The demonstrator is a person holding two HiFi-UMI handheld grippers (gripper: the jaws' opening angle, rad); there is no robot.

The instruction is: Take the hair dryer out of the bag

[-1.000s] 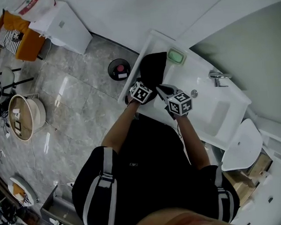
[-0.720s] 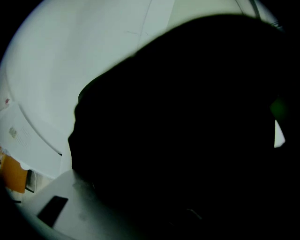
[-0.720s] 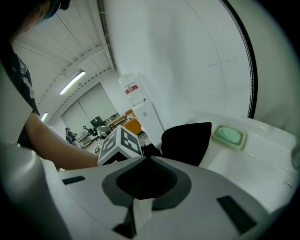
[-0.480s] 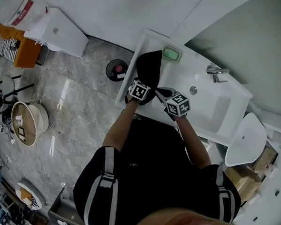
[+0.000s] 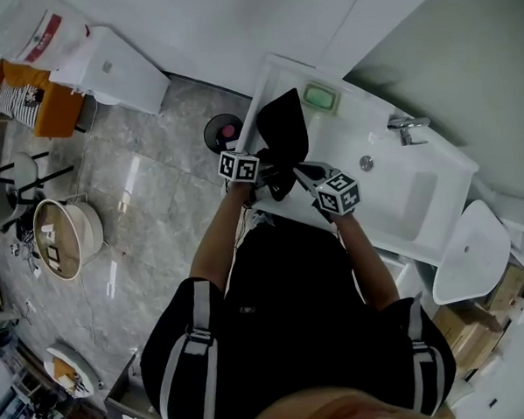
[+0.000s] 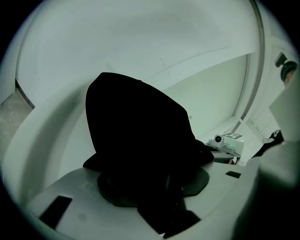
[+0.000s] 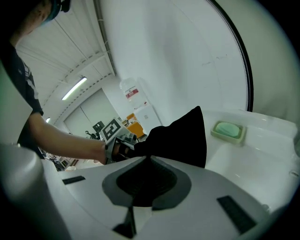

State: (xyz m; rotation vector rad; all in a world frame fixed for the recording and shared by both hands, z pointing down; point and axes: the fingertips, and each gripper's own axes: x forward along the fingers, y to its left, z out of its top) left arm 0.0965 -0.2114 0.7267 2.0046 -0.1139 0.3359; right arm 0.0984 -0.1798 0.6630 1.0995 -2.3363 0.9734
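A black bag [image 5: 284,129] stands upright with a pointed top on the left end of the white sink counter [image 5: 350,129]. No hair dryer shows in any view. My right gripper [image 5: 302,169] is shut on the bag's near edge; in the right gripper view the black fabric [image 7: 180,136] runs into the closed jaws [image 7: 150,164]. My left gripper [image 5: 262,176] is at the bag's left side, its jaws wide after just opening. In the left gripper view the bag [image 6: 136,136] fills the middle, and loose fabric hangs between the jaws [image 6: 161,187].
A green soap bar in its dish [image 5: 321,97] sits just behind the bag. The basin [image 5: 410,201] and tap [image 5: 407,127] lie to the right. A round black bin [image 5: 223,130] stands on the tiled floor left of the counter.
My left gripper has shifted left and upward and rolled, drawing back from the bag's side. The bag now stands taller and more pointed. The right gripper has stayed put.
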